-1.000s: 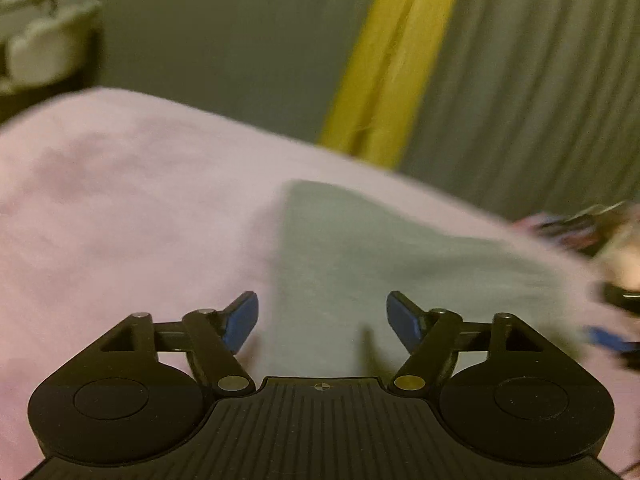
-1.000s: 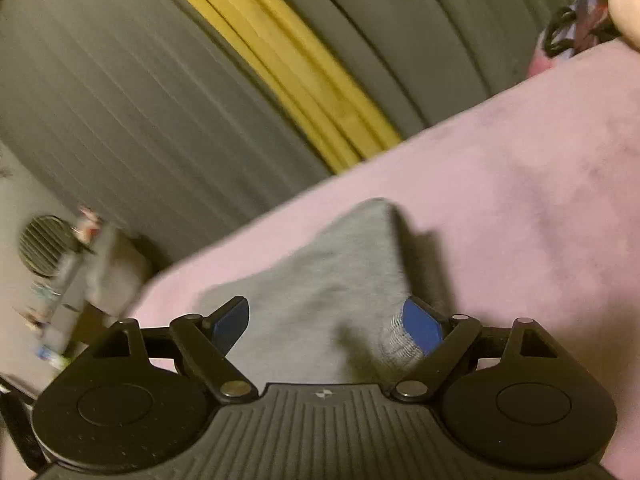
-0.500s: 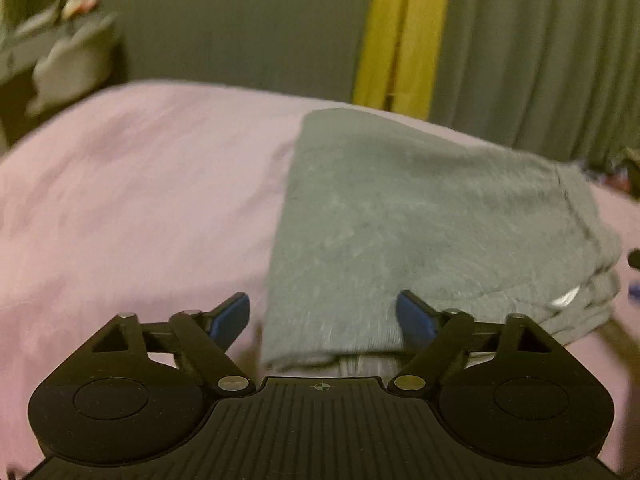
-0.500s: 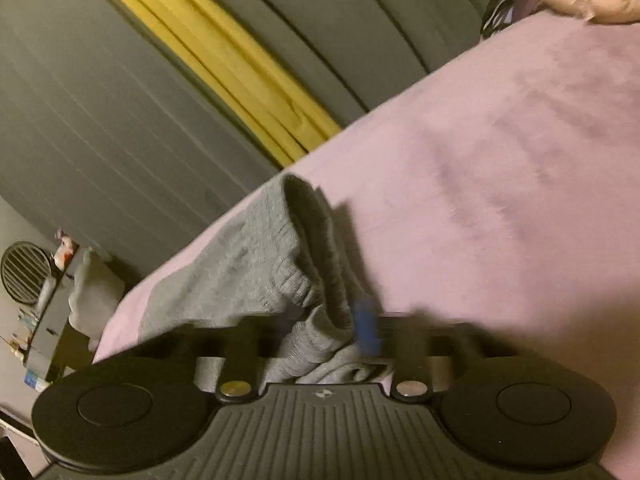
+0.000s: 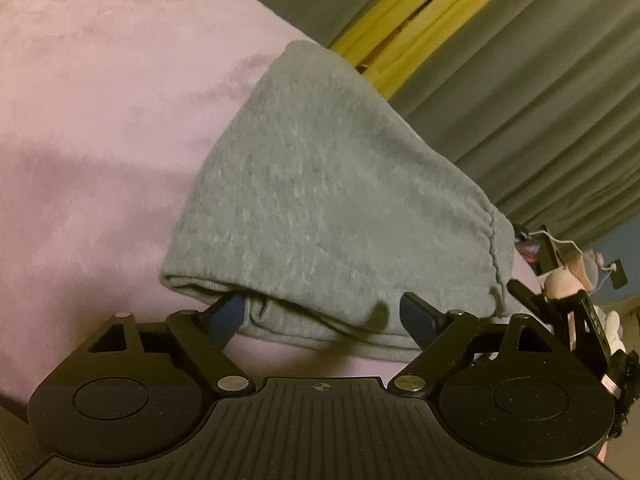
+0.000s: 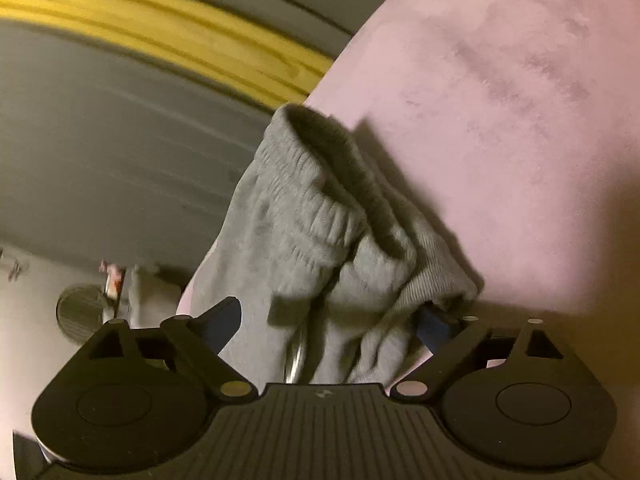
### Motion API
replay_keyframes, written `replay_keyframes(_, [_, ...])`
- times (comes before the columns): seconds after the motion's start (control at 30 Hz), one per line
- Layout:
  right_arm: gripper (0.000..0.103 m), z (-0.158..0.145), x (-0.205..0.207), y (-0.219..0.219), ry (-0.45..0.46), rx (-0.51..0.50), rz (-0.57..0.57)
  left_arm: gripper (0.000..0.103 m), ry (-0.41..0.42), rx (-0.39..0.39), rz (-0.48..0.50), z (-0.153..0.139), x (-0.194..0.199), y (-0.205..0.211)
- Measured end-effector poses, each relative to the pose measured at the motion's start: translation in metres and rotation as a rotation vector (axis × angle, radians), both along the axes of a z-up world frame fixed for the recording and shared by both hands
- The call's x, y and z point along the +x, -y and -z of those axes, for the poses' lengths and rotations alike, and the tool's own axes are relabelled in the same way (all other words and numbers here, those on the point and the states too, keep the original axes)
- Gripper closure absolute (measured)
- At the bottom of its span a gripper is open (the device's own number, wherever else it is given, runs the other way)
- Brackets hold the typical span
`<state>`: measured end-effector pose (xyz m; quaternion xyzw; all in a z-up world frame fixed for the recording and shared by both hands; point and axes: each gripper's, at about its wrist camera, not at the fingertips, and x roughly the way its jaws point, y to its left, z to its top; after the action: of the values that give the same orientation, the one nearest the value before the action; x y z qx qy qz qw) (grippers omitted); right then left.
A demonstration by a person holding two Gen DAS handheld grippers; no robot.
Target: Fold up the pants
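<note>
Grey knit pants [image 5: 320, 200] lie folded in a stack on a pink blanket [image 5: 100, 100]. My left gripper [image 5: 324, 318] is open at the stack's near edge; its left fingertip [image 5: 228, 314] pokes under the top layer, the right one lies beside the fold. In the right wrist view the bunched ribbed end of the pants [image 6: 320, 232] sits between the open jaws of my right gripper [image 6: 328, 320]. Its right fingertip [image 6: 430, 326] is partly covered by cloth. A metal ring [image 6: 294, 356] shows near the gripper body.
Grey curtains with a yellow strip [image 5: 420, 20] hang behind the bed. Cables and small items [image 5: 560, 272] lie at the right edge in the left wrist view. A fan and shelf clutter [image 6: 80, 312] stand beyond the blanket [image 6: 500, 140] in the right wrist view.
The right gripper closed on the ribbed end half a second ago and now stands open again. The left gripper has moved in to the stack's near edge and tilted.
</note>
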<state>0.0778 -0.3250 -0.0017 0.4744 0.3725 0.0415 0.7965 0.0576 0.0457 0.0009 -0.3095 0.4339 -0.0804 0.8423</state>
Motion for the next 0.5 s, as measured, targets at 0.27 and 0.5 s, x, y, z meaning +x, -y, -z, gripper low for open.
replay_keyframes(0.27, [0.056, -0.004, -0.001, -0.001, 0.049, -0.076, 0.039, 0.064, 0.075, 0.063, -0.069, -0.004, -0.003, -0.007])
replay_keyframes(0.5, [0.046, 0.002, -0.018, -0.002, 0.006, -0.210, 0.024, 0.071, 0.064, 0.285, -0.024, -0.007, -0.017, 0.015])
